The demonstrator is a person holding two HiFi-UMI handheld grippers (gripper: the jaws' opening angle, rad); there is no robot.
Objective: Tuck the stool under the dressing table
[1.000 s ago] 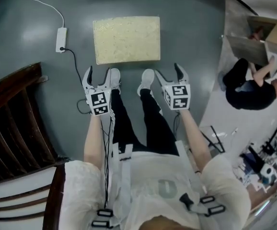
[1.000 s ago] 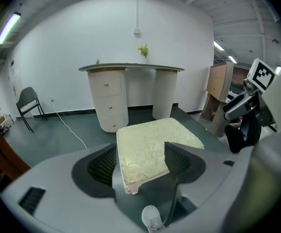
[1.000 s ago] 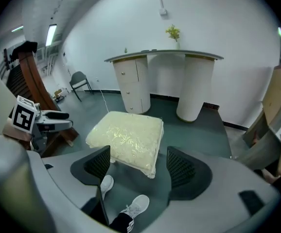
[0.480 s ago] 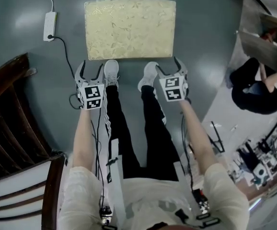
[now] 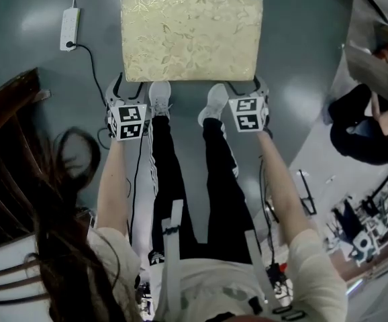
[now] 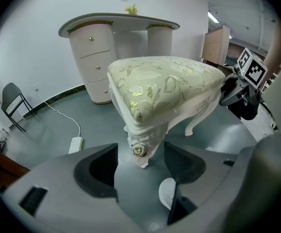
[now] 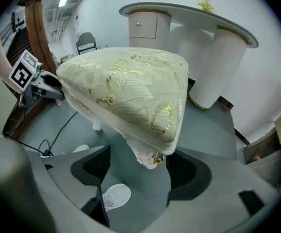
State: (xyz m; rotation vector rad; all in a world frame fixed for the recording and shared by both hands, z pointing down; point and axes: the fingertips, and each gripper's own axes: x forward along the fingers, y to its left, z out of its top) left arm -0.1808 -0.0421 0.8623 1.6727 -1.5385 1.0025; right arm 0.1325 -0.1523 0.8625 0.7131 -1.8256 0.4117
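My left gripper (image 5: 128, 91) and right gripper (image 5: 246, 89), fingers spread, straddle the near corners of the cream brocade-cushioned, white-legged stool (image 5: 190, 32), which stands short of the white curved dressing table (image 6: 118, 25), likely to push it.

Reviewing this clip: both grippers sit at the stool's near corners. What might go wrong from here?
1. The left gripper and right gripper are open, each at a carved corner leg of the stool. Closing on those curved shapes may slip, and the stool could twist.
2. The power strip lies on the floor to the left; a drifting leg might snag it.
3. A skewed push could knock the dressing table.
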